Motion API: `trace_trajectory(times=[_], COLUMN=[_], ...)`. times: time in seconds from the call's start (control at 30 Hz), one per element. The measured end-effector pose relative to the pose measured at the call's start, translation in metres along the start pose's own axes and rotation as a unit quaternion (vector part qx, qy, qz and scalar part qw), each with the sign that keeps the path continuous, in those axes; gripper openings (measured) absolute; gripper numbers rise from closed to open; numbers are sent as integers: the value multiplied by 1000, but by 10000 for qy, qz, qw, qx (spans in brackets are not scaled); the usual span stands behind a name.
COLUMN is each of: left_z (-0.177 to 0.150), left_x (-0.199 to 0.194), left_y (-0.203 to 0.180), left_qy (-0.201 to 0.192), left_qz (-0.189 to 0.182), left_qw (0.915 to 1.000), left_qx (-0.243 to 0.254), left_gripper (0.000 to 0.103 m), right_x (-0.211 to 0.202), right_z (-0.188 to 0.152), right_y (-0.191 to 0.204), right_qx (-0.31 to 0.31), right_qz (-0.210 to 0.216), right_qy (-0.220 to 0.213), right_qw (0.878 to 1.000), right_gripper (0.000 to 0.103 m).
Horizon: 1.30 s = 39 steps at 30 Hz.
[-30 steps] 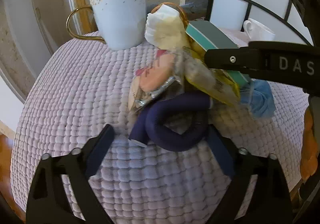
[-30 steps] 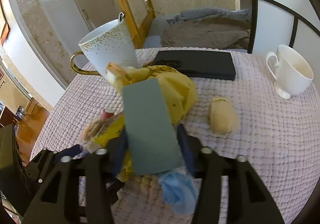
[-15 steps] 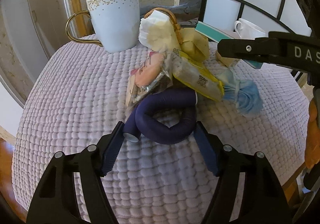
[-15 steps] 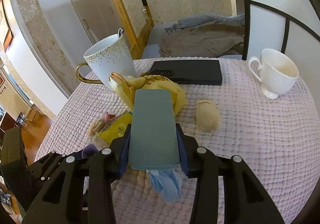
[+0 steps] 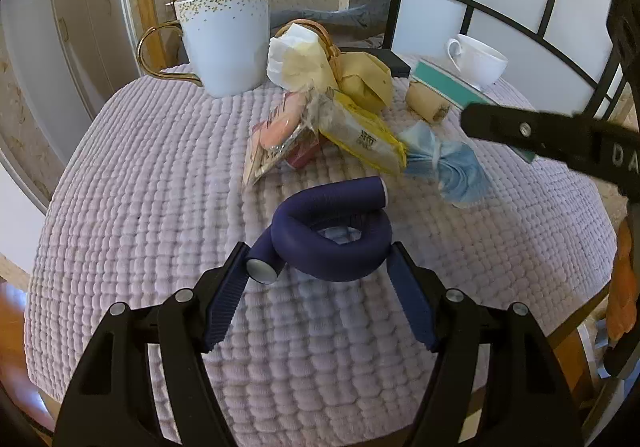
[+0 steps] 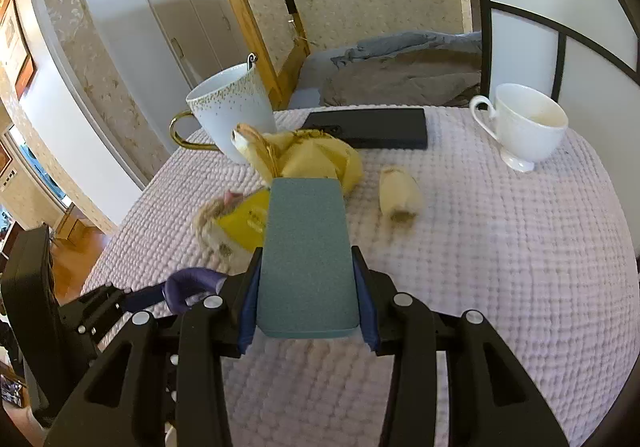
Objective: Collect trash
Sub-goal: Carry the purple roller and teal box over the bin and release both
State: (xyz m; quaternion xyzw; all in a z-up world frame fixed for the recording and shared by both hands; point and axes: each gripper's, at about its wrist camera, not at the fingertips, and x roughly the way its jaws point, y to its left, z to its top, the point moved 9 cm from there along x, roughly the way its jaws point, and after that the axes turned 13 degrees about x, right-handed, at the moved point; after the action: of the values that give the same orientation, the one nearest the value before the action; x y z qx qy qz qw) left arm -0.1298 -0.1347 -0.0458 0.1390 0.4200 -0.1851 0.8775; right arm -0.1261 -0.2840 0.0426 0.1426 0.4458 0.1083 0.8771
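Left gripper (image 5: pixel 318 269): its blue-padded fingers stood apart on either side of a dark blue foam tube bent into a loop (image 5: pixel 334 233); one capped end of the tube lay against the left pad and the loop's far side sat at the right pad, though whether the pads pressed it could not be told.
Right gripper (image 6: pixel 306 287): closed on a flat teal-green rectangular block (image 6: pixel 306 255), pinched at its two long edges and held clear of the cloth.
Tabletop (image 5: pixel 132 183): round, covered with a pale lilac knobbly woven cloth.
Trash pile: beyond the foam tube lay a clear crinkled wrapper with pink contents (image 5: pixel 276 135), touching a yellow printed packet (image 5: pixel 362 133); a crumpled light-blue wad (image 5: pixel 450 163) lay just beside the packet's right end.
Further back: a yellow crumpled paper bundle with white tissue at its top (image 5: pixel 320 61), next to the mug.
Small roll: a beige crumpled piece (image 6: pixel 398 193) lay apart from the pile — between it and the teacup.
Mug: a tall pale-blue mug with gold speckles and a gold handle (image 5: pixel 226 43), upright at the far left edge, a curled metal handle sticking out of it.
Teacup: a white footed cup (image 6: pixel 524 125), upright on the far right.
Black item: a flat black rectangular case (image 6: pixel 368 127) behind the yellow bundle.
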Motion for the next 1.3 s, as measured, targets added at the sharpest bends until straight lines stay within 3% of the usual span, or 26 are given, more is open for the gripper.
trace_trajectory(times=[1.3], left_z=[-54], left_x=[-63], left_y=[-34], left_qy=[88], left_qz=[-232], left_qw=[9993], left_qx=[289], left_gripper=[71], right_x=[-70], right_z=[-108], right_y=[-21], right_qx=[50], right_qz=[-241], right_qy=[332], right_qw=[9991], right_gripper=[40])
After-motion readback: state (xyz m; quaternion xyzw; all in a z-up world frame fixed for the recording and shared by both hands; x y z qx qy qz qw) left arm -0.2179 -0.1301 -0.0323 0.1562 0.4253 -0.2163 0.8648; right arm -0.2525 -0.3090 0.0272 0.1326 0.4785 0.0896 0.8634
